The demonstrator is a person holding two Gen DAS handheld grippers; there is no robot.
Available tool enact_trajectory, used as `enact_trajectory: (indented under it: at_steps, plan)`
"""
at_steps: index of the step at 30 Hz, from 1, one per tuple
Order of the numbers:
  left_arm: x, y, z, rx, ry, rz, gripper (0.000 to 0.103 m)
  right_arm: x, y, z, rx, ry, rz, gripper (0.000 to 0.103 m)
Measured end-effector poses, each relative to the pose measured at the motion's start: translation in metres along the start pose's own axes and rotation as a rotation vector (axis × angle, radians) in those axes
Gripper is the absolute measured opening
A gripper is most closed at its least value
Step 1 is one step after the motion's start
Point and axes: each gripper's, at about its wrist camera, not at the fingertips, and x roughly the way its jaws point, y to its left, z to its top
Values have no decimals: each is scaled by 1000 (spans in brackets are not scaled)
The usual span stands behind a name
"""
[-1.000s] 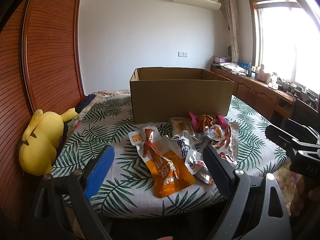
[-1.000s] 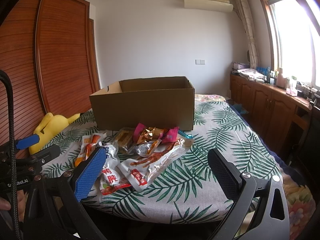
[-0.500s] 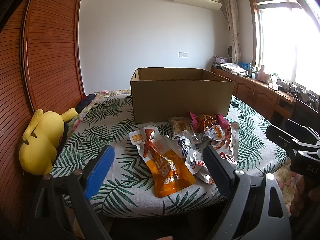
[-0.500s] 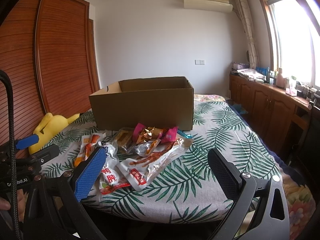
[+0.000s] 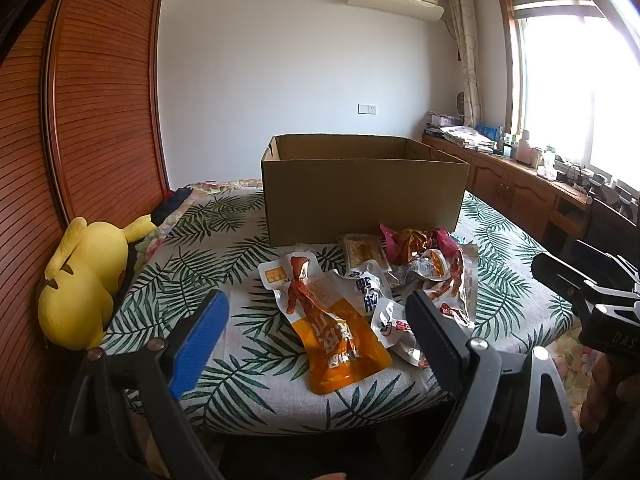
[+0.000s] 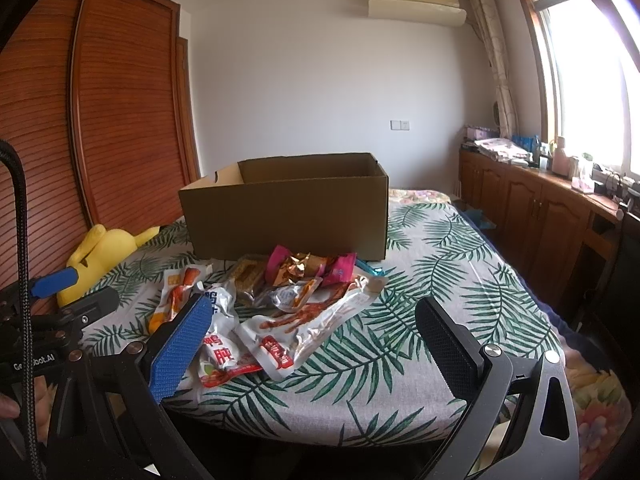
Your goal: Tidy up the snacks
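Note:
A pile of snack packets (image 5: 372, 280) lies on the leaf-print table in front of an open cardboard box (image 5: 364, 192). An orange packet (image 5: 340, 344) is nearest the front edge. In the right wrist view the pile (image 6: 276, 300) and the box (image 6: 288, 208) show too. My left gripper (image 5: 320, 328) is open and empty, held before the table's front edge, short of the orange packet. My right gripper (image 6: 316, 336) is open and empty, at the front edge, just right of the pile.
A yellow plush toy (image 5: 80, 280) lies at the table's left edge beside a wooden wardrobe (image 5: 80, 120). Wooden cabinets (image 6: 540, 208) with clutter run along the right wall under the window. Each gripper shows in the other's view, the right gripper (image 5: 592, 300) and the left gripper (image 6: 52, 320).

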Motion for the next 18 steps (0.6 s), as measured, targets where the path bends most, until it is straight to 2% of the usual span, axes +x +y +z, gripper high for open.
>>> enact_trajectory:
  at_steps: [18]
  plan:
    - [0, 0, 0, 0, 0, 0, 91, 0, 0, -1, 0, 1, 1, 103]
